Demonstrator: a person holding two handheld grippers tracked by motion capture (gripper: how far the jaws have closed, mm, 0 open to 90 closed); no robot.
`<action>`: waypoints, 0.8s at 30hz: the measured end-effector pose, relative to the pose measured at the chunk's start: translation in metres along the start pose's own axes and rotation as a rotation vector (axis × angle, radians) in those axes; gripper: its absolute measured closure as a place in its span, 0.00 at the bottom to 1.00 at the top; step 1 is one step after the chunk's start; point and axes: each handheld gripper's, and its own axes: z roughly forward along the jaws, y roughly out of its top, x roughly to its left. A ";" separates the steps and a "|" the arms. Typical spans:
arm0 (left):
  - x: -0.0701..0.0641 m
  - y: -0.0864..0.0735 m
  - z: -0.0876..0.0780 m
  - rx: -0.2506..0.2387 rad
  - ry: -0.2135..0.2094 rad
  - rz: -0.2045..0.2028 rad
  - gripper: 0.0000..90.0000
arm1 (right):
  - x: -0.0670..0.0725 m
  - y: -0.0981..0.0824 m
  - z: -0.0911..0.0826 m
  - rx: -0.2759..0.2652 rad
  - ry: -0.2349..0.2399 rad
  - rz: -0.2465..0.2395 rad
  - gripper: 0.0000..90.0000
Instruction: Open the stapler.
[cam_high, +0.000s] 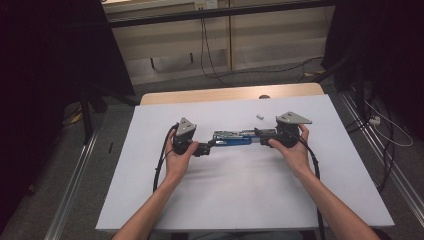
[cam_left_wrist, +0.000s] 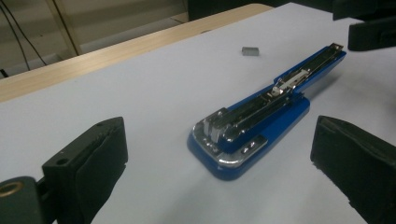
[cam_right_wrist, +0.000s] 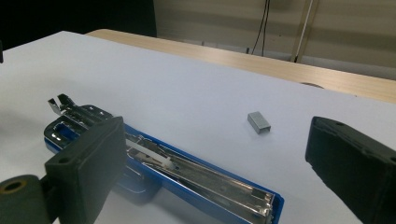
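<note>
On the left, the left gripper (cam_high: 204, 148) sits low on the white desk (cam_high: 240, 200) with its jaws wide apart and nothing between the pads; they flank the near end of the blue stapler (cam_high: 231, 138) without touching it. In the left gripper view that end of the stapler (cam_left_wrist: 247, 133) is the broad, rounded one with chrome plates, lying flat on the desk just ahead of the jaws.

Centre stage: the stapler lies between the two grippers, opened out, its metal channel exposed along the top. It looks stiff and fairly weighty for its size, with a glossy blue shell and polished metal that could slide under soft pads. My call is to grip across the blue sides of the base, not on the chrome rail or the spring pusher inside. Behind it, well apart, rests a small staple block (cam_high: 259, 116): light and brittle, apt to crumble if squeezed.

Over to the right, the right gripper (cam_high: 260, 135) is also spread open and grips nothing, one pad overlapping the stapler's side in its own picture.

The right gripper view gives the open channel (cam_right_wrist: 205, 179) and the staple block (cam_right_wrist: 259, 122) up close; the high view gives both hands and the whole layout.
</note>
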 end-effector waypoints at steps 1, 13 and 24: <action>0.000 -0.002 -0.002 -0.001 0.004 0.001 0.05 | 0.000 0.001 0.000 -0.003 0.001 -0.002 0.06; -0.002 -0.020 -0.044 -0.048 0.037 -0.028 0.05 | 0.003 0.003 -0.001 0.023 0.007 -0.026 0.05; -0.012 -0.036 -0.073 -0.069 0.040 -0.001 0.04 | 0.003 0.007 0.003 0.026 0.030 -0.027 0.05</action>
